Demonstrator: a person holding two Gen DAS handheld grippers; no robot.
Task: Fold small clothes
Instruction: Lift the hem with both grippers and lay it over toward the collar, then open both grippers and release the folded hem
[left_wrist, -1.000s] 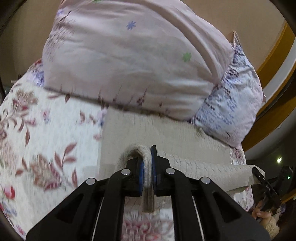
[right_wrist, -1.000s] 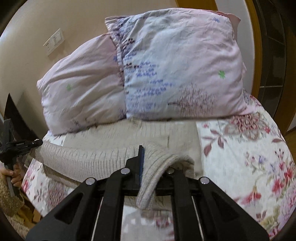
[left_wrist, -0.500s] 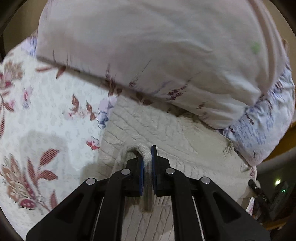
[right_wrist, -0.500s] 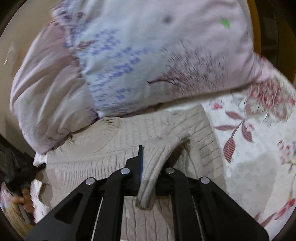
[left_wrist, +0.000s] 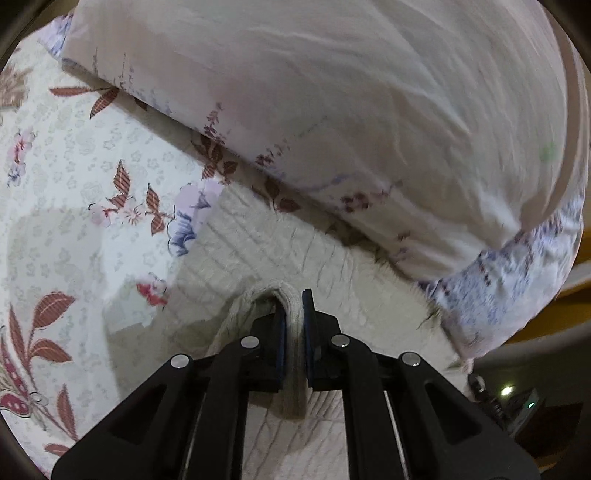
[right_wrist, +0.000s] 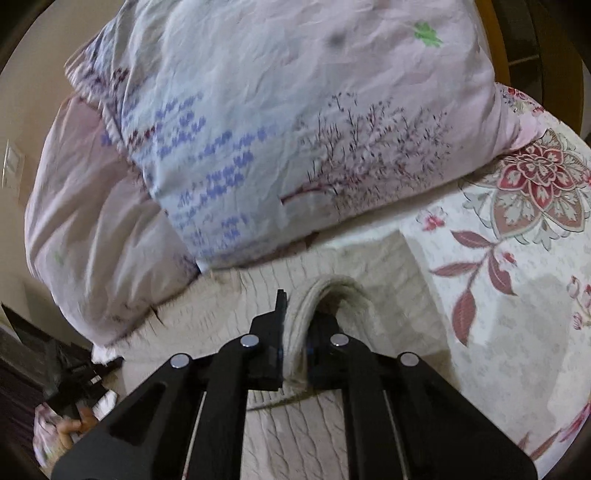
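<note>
A beige cable-knit sweater (left_wrist: 266, 251) lies on the bed, its far edge pushed up against the pillows. My left gripper (left_wrist: 293, 314) is shut on a ribbed fold of it, which loops up over the blue pads and hangs down between the fingers. In the right wrist view the sweater (right_wrist: 388, 266) lies doubled over. My right gripper (right_wrist: 300, 315) has a thick ribbed fold between its jaws; they are closing on it and the knit drapes over the right finger. Both grippers sit low over the garment.
A pale pink pillow (left_wrist: 332, 110) and a lilac printed pillow (right_wrist: 295, 129) lean right behind the sweater. The floral bedspread (left_wrist: 74, 221) spreads left, and in the right view the bedspread (right_wrist: 517, 277) spreads right. A person's hand (right_wrist: 72, 426) shows at the lower left.
Both grippers have carried their sweater folds forward and down towards the pillows, rolling as they went. The stretched sleeve between them now lies laid over the sweater's body.
</note>
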